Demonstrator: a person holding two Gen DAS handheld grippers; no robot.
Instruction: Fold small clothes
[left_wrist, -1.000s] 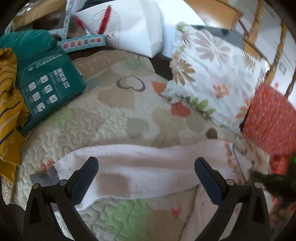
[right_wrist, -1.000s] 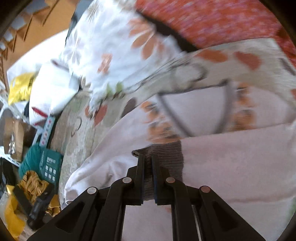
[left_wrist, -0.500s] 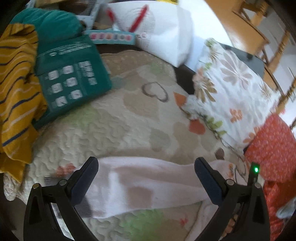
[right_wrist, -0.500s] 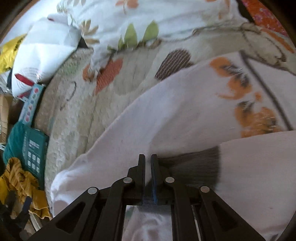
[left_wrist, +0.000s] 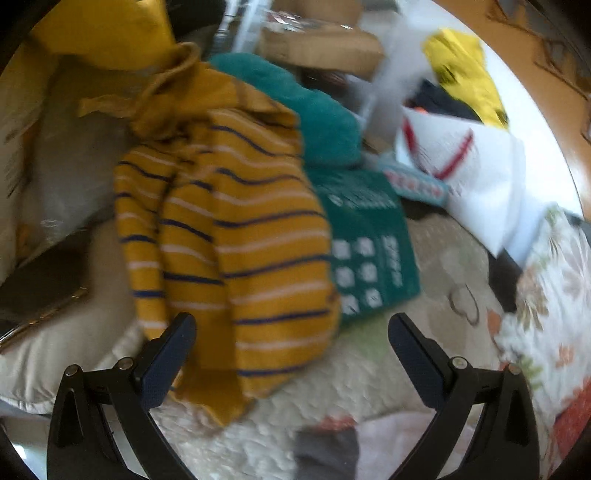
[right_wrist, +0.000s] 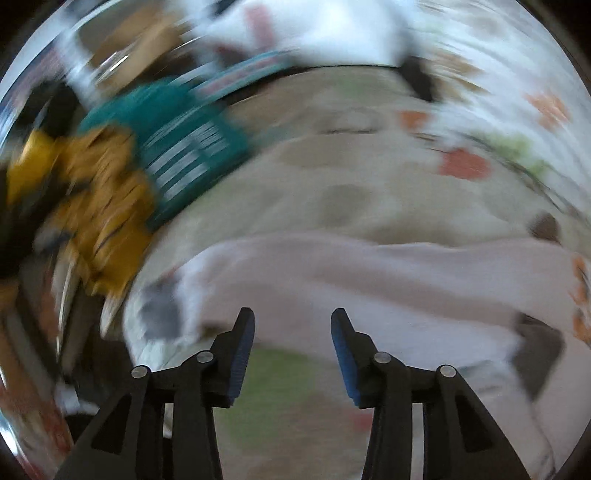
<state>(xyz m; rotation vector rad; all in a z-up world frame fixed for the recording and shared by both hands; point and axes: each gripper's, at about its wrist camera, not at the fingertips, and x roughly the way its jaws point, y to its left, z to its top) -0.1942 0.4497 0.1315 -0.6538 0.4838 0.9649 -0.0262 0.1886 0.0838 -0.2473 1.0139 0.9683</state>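
A pale pink garment (right_wrist: 369, 273) with grey cuffs lies folded across the quilt (right_wrist: 314, 177) in the right wrist view. My right gripper (right_wrist: 291, 325) hovers just over its near edge, jaws opening, nothing between them. In the left wrist view only a grey cuff (left_wrist: 328, 454) and a pink corner show at the bottom. My left gripper (left_wrist: 291, 332) stands wide open over the lower part of a mustard striped top (left_wrist: 251, 236) that lies heaped at the quilt's left edge. That top shows blurred in the right wrist view (right_wrist: 99, 206).
A dark green packet (left_wrist: 365, 243) and a teal cloth (left_wrist: 317, 110) lie beside the striped top. A white bag (left_wrist: 469, 173) and a floral pillow (left_wrist: 554, 295) border the quilt on the right. Boxes and a yellow bag (left_wrist: 461, 74) stand behind.
My right gripper let go of the grey cuff, opened and swung left. My left gripper swung left off the pink garment towards the striped top. Both views are now blurred.
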